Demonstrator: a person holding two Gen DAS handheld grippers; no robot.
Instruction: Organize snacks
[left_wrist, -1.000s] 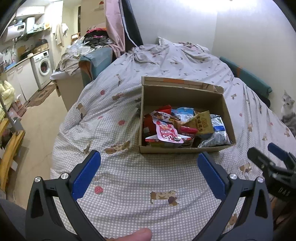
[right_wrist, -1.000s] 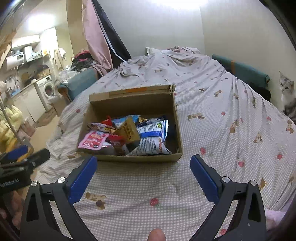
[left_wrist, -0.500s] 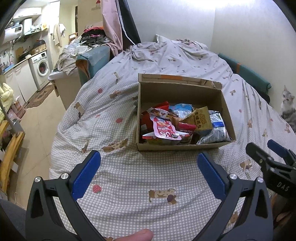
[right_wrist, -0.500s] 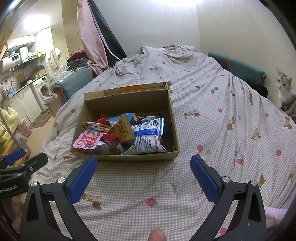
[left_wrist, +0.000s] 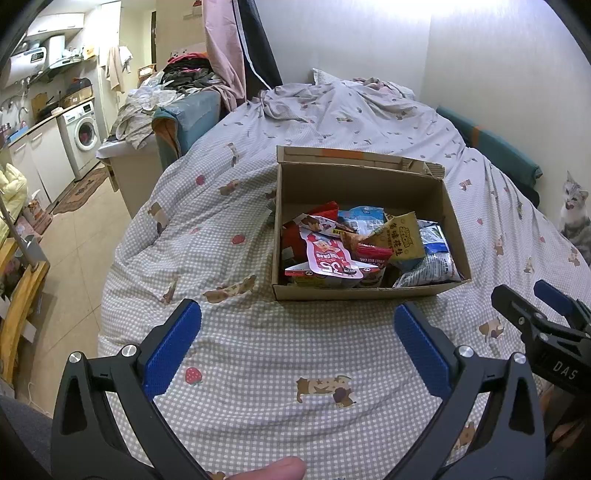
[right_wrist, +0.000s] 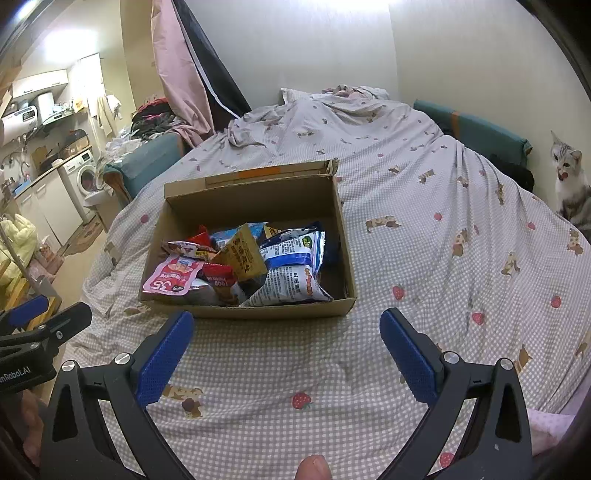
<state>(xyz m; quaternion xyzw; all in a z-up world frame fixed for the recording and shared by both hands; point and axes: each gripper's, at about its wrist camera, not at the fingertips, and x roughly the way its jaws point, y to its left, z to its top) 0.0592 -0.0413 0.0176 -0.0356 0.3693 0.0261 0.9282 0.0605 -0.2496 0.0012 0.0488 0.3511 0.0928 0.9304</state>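
An open cardboard box (left_wrist: 360, 182) (right_wrist: 258, 195) sits on the bed and holds several snack packs: a pink "35" pouch (left_wrist: 328, 260) (right_wrist: 171, 278), a yellow peanut pack (left_wrist: 402, 240) (right_wrist: 242, 256), a white-and-blue bag (left_wrist: 432, 258) (right_wrist: 291, 269) and a red pack (right_wrist: 219, 277). My left gripper (left_wrist: 297, 314) is open and empty, hovering over the quilt in front of the box. My right gripper (right_wrist: 286, 325) is open and empty, just short of the box's near wall. Each gripper shows at the edge of the other's view.
The bed has a grey checked quilt (left_wrist: 258, 350) (right_wrist: 424, 258) with rumpled bedding at its far end. A cat (right_wrist: 569, 181) (left_wrist: 574, 206) sits at the right by a teal cushion (right_wrist: 476, 129). Left of the bed are a floor, a washing machine (left_wrist: 83, 136) and piled clothes.
Both grippers have moved a little closer to the box and stay open. The box and snacks have not moved. The cat has opened its mouth.
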